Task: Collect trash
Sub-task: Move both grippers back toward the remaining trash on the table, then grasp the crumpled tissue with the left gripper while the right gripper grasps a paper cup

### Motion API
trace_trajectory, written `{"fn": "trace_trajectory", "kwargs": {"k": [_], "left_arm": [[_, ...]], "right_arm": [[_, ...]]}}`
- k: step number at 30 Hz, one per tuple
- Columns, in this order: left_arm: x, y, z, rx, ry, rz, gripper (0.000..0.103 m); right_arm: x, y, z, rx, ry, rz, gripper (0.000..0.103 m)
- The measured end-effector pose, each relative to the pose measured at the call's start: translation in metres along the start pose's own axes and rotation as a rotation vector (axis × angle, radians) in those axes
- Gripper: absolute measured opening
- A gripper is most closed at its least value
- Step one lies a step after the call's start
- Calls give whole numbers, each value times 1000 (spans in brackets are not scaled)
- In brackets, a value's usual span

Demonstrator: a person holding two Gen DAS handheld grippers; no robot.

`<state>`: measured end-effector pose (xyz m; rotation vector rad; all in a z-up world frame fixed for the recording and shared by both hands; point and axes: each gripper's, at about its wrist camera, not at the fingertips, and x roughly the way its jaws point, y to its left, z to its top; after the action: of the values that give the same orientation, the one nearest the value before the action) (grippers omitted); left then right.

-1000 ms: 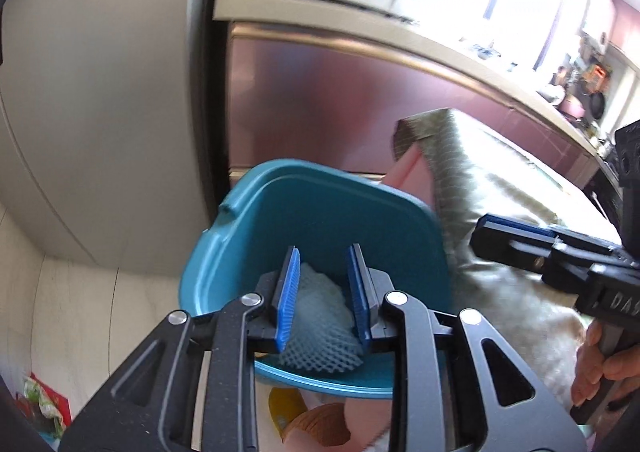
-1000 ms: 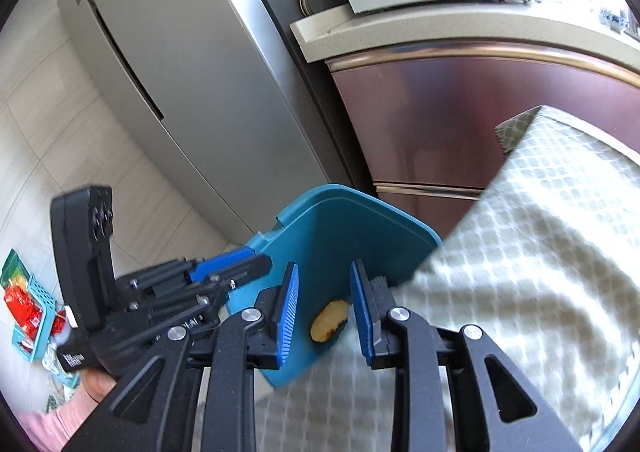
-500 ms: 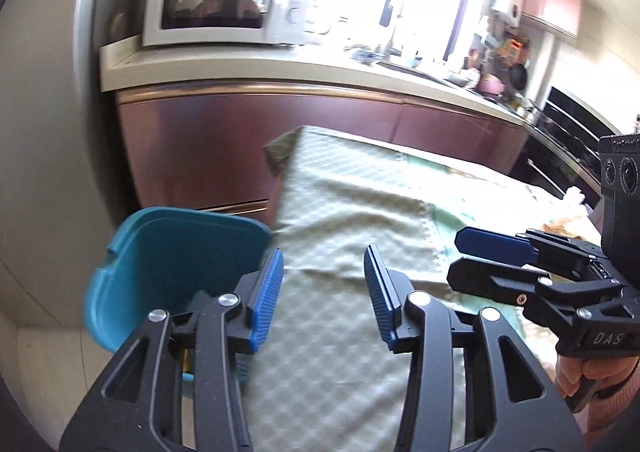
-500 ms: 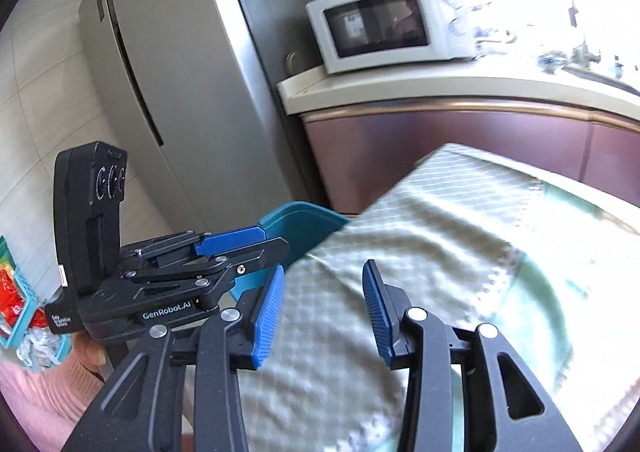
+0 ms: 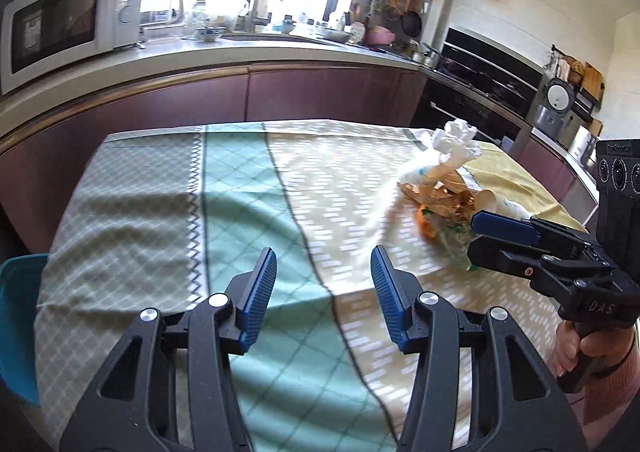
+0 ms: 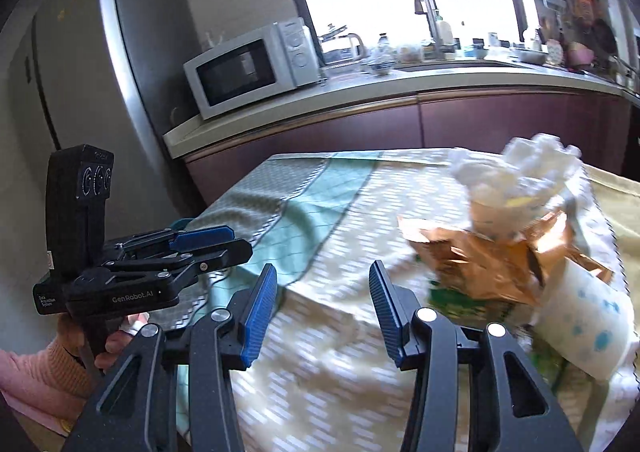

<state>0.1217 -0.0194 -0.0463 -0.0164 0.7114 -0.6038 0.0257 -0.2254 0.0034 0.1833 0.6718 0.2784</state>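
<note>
both tools are empty, jaws opening: the left tool (image 5: 323, 284) over bare cloth, the right tool (image 6: 322, 300) nearer the trash pile (image 6: 516, 248) at two o'clock on the surface (image 5: 168, 219). best to pinch one loose wrapper at a time, avoiding the cloth.

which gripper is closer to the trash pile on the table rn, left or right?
Right. The right gripper, jaws opening and empty, sits just short of the trash pile. The left gripper, also opening and empty, is over bare tablecloth further from it, toward the bin.
</note>
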Motion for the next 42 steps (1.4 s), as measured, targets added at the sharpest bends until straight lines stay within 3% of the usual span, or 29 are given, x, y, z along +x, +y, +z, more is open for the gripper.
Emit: {"fn": "trace_trajectory", "kwargs": {"k": [7, 12, 18, 21, 24, 27, 31, 37, 42], "left_arm": [[40, -48, 38, 66, 0, -66, 50], [68, -83, 72, 118, -3, -111, 54], [104, -116, 93, 179, 26, -122, 55], [116, -133, 99, 223, 31, -123, 60], [129, -149, 101, 268, 41, -88, 59], [138, -155, 100, 290, 70, -74, 26], [135, -153, 98, 284, 66, -74, 8], [113, -145, 100, 253, 19, -100, 8], [85, -132, 105, 221, -33, -145, 8]], "right_arm": [[-41, -70, -5, 134, -81, -141, 46], [-62, -110, -19, 225, -113, -191, 47], [-66, -141, -36, 305, -105, -168, 47], [-62, -143, -41, 321, -97, -149, 47], [-60, -146, -44, 333, -96, -124, 46], [-59, -147, -46, 336, -93, -102, 41], [-57, -148, -47, 337, -86, -77, 27], [-60, -145, -46, 325, -104, -52, 9], [-68, -138, -43, 306, -122, -46, 4]]}}
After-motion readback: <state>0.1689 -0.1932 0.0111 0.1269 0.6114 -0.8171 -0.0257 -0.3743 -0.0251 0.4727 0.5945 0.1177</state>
